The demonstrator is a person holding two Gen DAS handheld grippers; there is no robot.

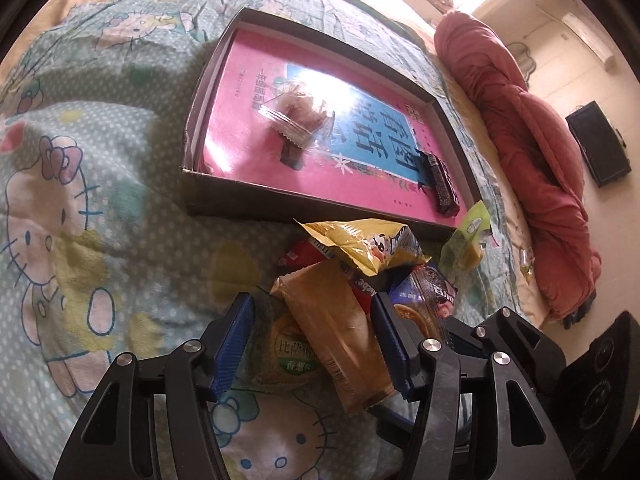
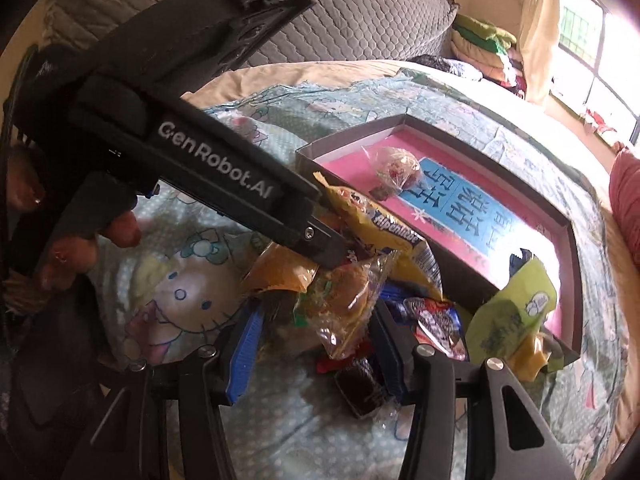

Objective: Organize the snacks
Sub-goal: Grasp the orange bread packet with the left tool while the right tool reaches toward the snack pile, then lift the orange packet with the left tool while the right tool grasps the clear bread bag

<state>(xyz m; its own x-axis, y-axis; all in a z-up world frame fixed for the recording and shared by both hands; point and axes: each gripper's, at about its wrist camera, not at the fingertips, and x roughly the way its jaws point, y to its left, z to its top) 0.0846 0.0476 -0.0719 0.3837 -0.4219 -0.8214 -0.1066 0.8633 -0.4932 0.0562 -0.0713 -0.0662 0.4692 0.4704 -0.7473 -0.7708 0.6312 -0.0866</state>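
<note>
Between the left gripper [image 1: 314,344] pads, an orange-tan snack pack [image 1: 340,336] is lying on the pile w/ its long axis running away from the wrist, roughly along the fingers; jaws are standing half-wide around it, contact unclear. Right gripper [image 2: 316,350] is hovering part-open over a clear-wrapped pastry [image 2: 346,294]; can't tell if it's gripping. Left one is nearer the orange pack. Cardboard box [image 1: 192,128], w/ a pink book as its floor, is sitting just beyond the pile, already holding a few snacks. Everything's resting on a cartoon-cat bedsheet [image 1: 80,240] in a bedroom; red quilt [image 1: 520,140] alongside.
</note>
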